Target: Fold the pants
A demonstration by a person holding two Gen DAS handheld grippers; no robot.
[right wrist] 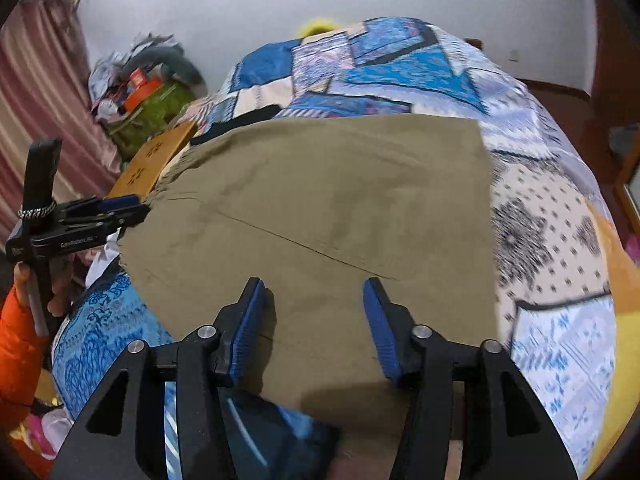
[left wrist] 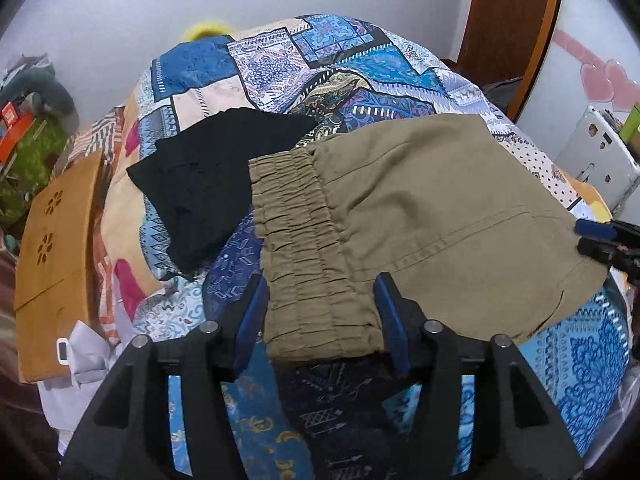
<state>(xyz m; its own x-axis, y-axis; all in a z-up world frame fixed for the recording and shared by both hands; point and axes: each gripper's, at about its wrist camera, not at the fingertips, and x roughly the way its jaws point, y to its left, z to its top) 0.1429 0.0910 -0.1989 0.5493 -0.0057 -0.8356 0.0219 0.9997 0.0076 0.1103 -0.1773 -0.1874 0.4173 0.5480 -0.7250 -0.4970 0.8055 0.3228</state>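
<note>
Olive pants (left wrist: 420,200) on patchwork bedspread (left wrist: 320,64), lilac wall (left wrist: 112,20) behind.

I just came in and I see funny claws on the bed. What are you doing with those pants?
A person is folding olive pants on a patchwork bedspread, using a hand-held gripper in each hand. The left hand-held gripper is open around the elastic waistband. The right hand-held gripper is open over the other end of the pants. Neither is pinching the cloth right now. The pants lie mostly flat, and a black garment sits beside them.
</note>
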